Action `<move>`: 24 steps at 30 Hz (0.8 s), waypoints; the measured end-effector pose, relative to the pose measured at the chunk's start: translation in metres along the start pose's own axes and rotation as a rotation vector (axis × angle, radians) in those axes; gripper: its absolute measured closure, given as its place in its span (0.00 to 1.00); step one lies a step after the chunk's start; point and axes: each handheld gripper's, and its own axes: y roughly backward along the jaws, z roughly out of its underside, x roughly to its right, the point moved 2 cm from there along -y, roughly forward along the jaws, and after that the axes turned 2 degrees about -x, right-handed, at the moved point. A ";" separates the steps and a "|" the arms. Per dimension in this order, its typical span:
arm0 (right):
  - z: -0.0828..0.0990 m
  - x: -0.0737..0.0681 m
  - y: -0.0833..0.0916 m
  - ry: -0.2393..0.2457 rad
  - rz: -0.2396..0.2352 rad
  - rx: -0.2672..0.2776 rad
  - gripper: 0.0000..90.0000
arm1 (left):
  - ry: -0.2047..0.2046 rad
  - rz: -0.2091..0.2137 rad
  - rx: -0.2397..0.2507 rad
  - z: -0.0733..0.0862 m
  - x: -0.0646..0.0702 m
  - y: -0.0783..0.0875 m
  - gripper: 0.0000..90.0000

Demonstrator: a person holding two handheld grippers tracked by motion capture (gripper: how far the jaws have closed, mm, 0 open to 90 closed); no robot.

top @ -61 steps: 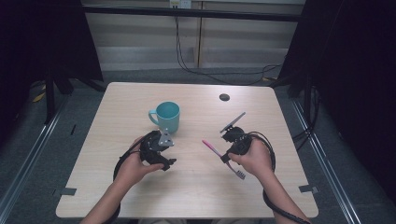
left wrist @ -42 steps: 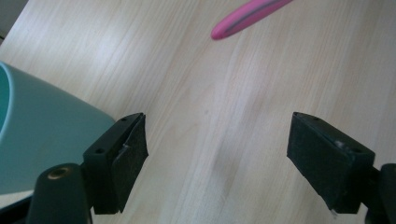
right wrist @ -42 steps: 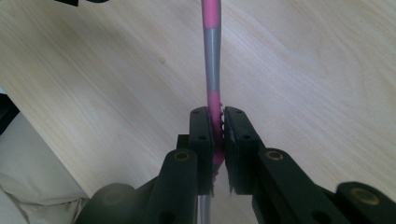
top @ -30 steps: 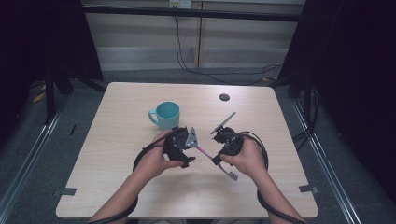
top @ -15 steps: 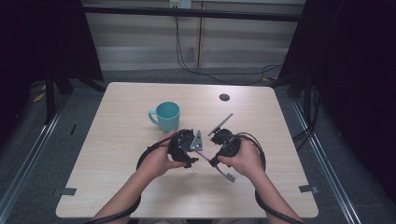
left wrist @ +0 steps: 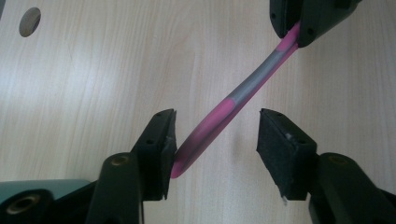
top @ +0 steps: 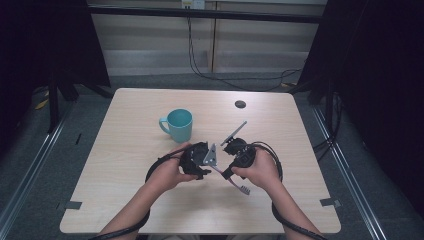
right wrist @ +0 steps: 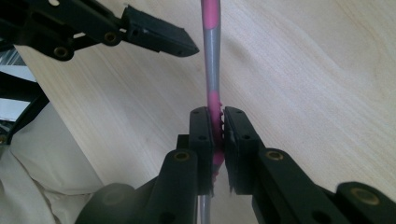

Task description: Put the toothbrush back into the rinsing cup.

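right tool (right wrist: 218, 122) pinches the pink-grey toothbrush (left wrist: 233, 98); left tool (left wrist: 215, 135), closing, not yet gripping: we centre the handle before squeezing.

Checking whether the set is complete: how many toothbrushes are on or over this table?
1: the pink-and-grey toothbrush, clamped in the right gripper, its handle end between the left gripper's closing jaws.
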 end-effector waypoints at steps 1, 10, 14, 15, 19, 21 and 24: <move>0.000 0.000 0.000 0.001 -0.002 0.000 0.92 | 0.002 0.007 -0.004 0.000 0.000 0.000 0.57; 0.000 -0.001 0.004 0.022 -0.047 0.010 0.92 | -0.018 0.022 -0.004 0.001 0.002 -0.001 0.71; -0.001 -0.003 0.003 0.053 -0.046 0.011 0.92 | -0.050 0.032 -0.020 0.001 0.004 -0.001 0.75; -0.001 -0.003 0.004 0.052 -0.047 0.015 0.92 | -0.046 0.045 -0.025 0.002 0.004 -0.001 0.76; -0.002 -0.004 0.008 0.098 -0.046 0.049 0.92 | -0.030 0.103 -0.035 0.005 0.006 -0.003 0.82; -0.002 -0.004 0.009 0.106 -0.044 0.064 0.91 | -0.027 0.132 -0.036 0.007 0.007 -0.004 0.84; -0.003 0.001 0.013 0.136 -0.009 0.124 0.78 | 0.011 0.167 -0.038 0.009 0.010 -0.005 0.90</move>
